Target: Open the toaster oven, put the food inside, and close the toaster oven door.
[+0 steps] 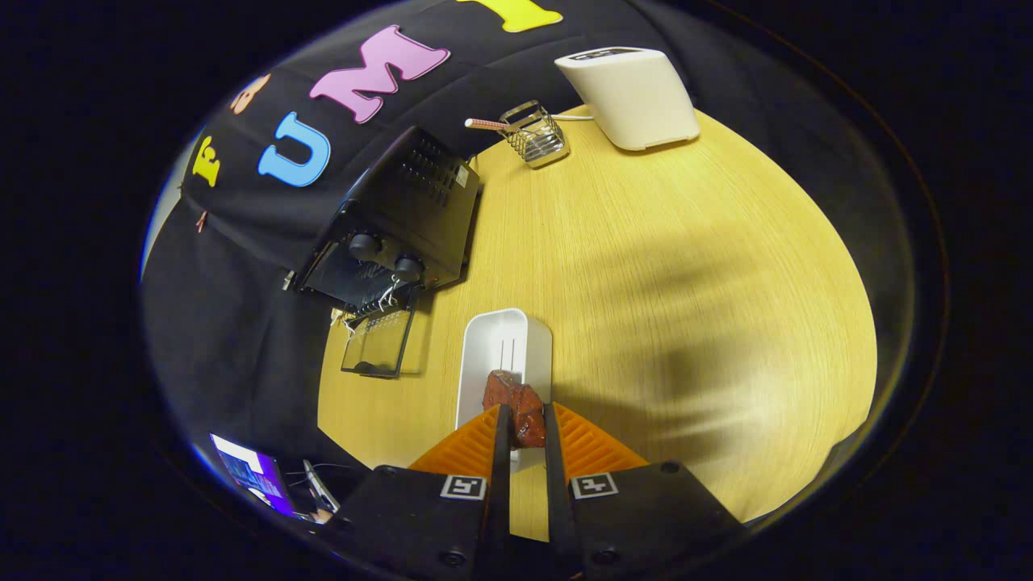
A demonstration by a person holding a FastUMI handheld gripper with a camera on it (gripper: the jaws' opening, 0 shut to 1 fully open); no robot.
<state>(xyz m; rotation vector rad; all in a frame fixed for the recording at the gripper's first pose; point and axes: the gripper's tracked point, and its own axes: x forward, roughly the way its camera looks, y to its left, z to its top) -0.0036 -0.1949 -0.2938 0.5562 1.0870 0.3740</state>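
My gripper (526, 420) hangs over the table (686, 266), and its two fingers press from either side on a piece of food (520, 407) held between them. Directly beneath the food and reaching ahead of my fingers lies a tray (504, 355), flat on the table. Ahead and to the left of the tray stands the toaster oven (399, 222), at the table's left edge against the booth wall; its door (378, 343) hangs open toward me, lowered near the tray's left side. Beyond the oven, farther back, sits a wire basket (539, 135) with a stick (486, 124) poking out leftward. Right of the basket, at the table's far end, stands a toaster (633, 97).
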